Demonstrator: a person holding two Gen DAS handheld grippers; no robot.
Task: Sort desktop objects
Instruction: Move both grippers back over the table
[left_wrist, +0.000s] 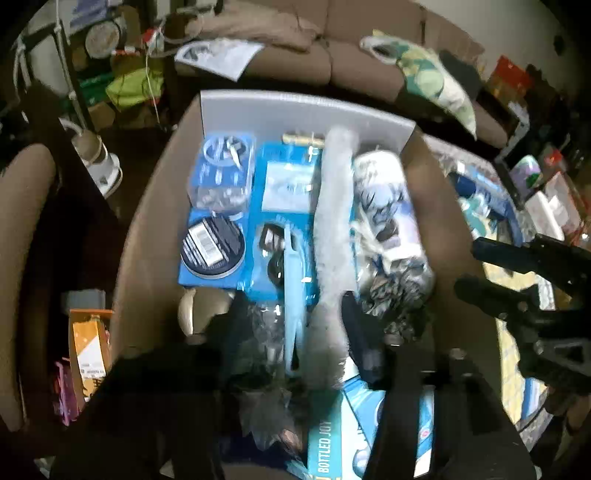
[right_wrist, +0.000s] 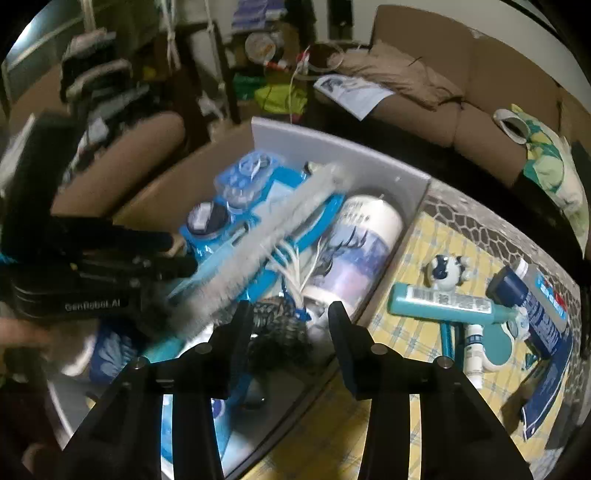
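Note:
A grey storage box (left_wrist: 306, 107) (right_wrist: 332, 147) holds several blue and white items: a long white bottle brush (left_wrist: 332, 236) (right_wrist: 258, 243) with a light blue handle (left_wrist: 293, 295), a white patterned canister (left_wrist: 388, 206) (right_wrist: 362, 251), a black round tin (left_wrist: 212, 245) (right_wrist: 203, 219) and blue packages. My left gripper (left_wrist: 291, 332) (right_wrist: 181, 254) is over the box, its jaws apart around the brush's handle end. My right gripper (right_wrist: 291, 325) (left_wrist: 465, 269) is open and empty above the box's near right side.
On the yellow checked cloth (right_wrist: 424, 236) right of the box lie a teal tube (right_wrist: 443, 302), a small white and blue figurine (right_wrist: 447, 269), a dark blue toothpaste box (right_wrist: 546, 321) and a white bottle (right_wrist: 474, 347). A brown sofa (right_wrist: 480, 92) stands behind.

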